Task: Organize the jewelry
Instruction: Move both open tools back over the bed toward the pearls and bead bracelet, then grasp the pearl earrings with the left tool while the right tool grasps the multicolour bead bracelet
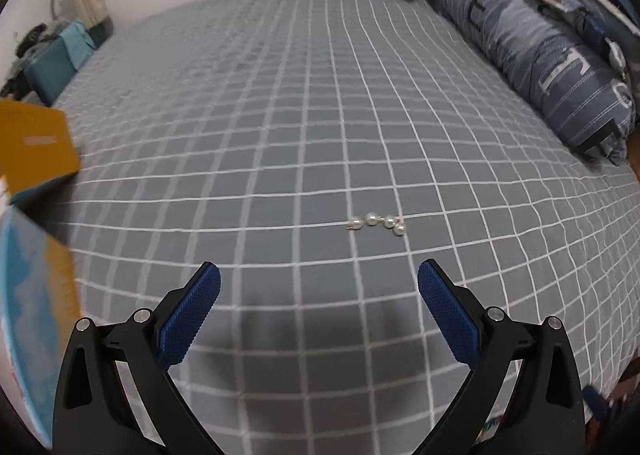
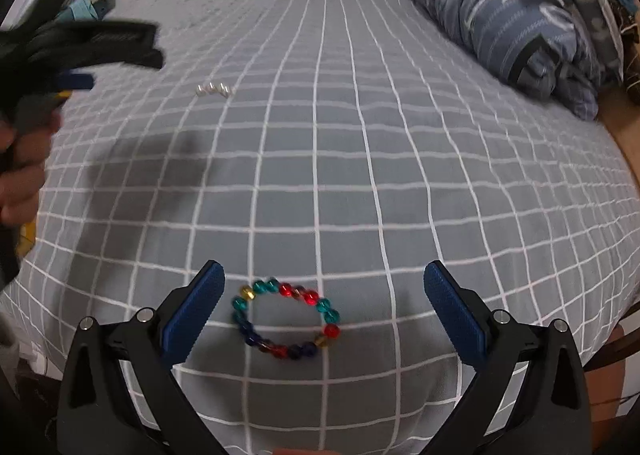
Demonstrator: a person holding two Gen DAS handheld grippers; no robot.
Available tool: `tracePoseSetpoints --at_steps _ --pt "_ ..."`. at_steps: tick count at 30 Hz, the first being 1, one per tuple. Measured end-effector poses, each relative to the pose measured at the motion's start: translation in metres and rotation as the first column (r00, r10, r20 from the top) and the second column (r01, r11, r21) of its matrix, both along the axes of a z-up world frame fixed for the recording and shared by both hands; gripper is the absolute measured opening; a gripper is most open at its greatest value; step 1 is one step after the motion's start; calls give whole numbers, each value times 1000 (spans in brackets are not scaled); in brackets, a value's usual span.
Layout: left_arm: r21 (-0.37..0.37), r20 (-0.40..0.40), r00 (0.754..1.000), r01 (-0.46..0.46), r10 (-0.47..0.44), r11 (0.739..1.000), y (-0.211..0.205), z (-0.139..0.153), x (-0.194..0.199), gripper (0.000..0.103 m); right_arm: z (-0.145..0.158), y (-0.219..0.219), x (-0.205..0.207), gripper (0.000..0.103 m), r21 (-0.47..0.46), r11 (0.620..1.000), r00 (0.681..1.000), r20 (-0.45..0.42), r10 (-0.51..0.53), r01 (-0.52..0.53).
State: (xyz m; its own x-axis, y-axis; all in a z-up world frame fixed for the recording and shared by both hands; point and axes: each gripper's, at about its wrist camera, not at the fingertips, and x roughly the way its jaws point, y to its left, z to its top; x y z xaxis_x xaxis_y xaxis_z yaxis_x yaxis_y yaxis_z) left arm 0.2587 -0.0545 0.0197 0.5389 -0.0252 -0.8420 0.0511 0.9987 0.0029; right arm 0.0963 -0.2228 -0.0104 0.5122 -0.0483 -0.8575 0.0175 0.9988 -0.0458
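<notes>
The left gripper has its two blue fingers spread wide apart, with nothing between them. It hangs over the bed, pointing along it. The right gripper is spread wide too, low over the near end of the bed. A hand wraps around the left gripper's handle, off to the left side of the bed.

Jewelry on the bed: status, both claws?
Left claw open, empty, short of white pearl pieces. Right claw open over multicoloured glass-bead bracelet, not gripping. Both lie on grey checked bedsheet; nothing in the way.
</notes>
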Motion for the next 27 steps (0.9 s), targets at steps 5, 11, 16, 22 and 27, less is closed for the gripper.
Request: tracePoseSetpoints --at_steps 5,11,16,22,27 --pt "-9 -44 999 9 -10 1000 -15 -28 31 97 -18 -2 2 96 35 999 998 -49 31 -30" --pt "6 -73 997 9 -9 1000 -25 -58 61 97 -39 0 7 96 78 996 991 -120 61 -52" --pt "-15 -102 995 6 -8 1000 -26 -80 72 97 -48 0 9 96 122 991 987 -145 71 -53" --pt "-28 -103 995 0 -3 1000 -27 -83 79 90 -47 -4 9 90 142 988 985 -155 79 -57" --pt "-45 -115 993 8 -14 999 -26 -77 84 62 -48 -13 13 84 154 987 984 -166 71 -46"
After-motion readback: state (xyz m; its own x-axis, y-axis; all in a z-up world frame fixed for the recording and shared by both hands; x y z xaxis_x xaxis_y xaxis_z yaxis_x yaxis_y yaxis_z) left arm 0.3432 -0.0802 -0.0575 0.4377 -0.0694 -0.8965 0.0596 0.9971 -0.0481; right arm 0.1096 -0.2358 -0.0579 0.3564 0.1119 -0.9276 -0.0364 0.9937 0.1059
